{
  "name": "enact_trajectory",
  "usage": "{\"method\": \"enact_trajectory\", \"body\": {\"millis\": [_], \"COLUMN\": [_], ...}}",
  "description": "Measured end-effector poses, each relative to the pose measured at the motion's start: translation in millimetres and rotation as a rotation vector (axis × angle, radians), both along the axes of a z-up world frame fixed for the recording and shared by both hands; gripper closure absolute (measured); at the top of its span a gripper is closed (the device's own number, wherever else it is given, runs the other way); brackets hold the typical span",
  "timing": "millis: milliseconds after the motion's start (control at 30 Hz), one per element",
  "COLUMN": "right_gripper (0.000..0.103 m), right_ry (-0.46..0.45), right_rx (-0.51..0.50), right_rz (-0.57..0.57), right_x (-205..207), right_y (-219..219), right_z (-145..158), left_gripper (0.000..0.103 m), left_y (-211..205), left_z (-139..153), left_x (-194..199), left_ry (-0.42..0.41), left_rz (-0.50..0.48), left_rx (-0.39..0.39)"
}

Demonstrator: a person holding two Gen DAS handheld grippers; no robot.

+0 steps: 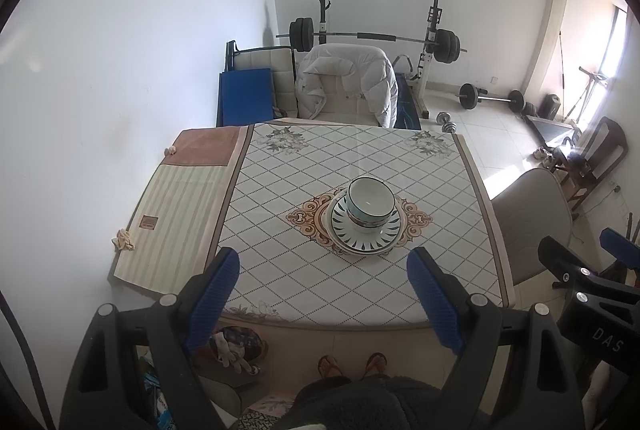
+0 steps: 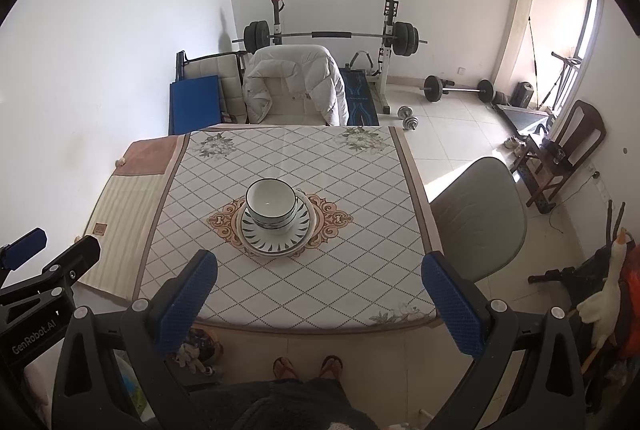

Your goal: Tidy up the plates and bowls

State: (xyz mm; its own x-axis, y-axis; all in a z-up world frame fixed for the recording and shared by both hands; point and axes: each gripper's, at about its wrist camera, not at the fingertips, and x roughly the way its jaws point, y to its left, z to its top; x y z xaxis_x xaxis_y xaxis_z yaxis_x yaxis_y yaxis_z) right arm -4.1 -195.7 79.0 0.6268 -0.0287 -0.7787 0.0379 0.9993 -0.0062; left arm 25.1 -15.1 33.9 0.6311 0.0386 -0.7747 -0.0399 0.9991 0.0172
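A white bowl (image 1: pixel 370 204) (dark-rimmed) sits on stacked plates (image 1: pixel 366 230), twelve o'clock of both spread, empty grippers (image 1: pixel 324 270) (image 2: pixel 320 270).

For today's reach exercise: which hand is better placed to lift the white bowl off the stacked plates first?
Neither clearly. The white bowl lies ahead of both open tongs, left and right; it looks marginally more central to the left.

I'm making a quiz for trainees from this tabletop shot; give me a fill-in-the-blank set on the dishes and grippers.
1. The bowls sit stacked on the ____.
2. The left gripper holds ____.
3. The jaws of the right gripper stand ____.
4. A white ____ hangs over the chair behind the table.

Missing words: plates; nothing; open; jacket
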Motion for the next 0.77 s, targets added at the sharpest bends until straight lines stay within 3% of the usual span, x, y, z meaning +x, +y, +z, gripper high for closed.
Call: {"method": "enact_trajectory", "body": {"millis": [767], "right_gripper": [0.0], "right_ry": [0.011], "right_rx": [0.011], "right_rz": [-0.009], "right_x": [2.6], "right_y": [-3.9], "right_z": [-1.7], "left_gripper": [0.017], "left_y": [-1.2], "left_z": [-1.2], "left_x": [4.4], "left_ry": [0.003], "left_rz": [-0.003], "left_rx": [0.009]}}
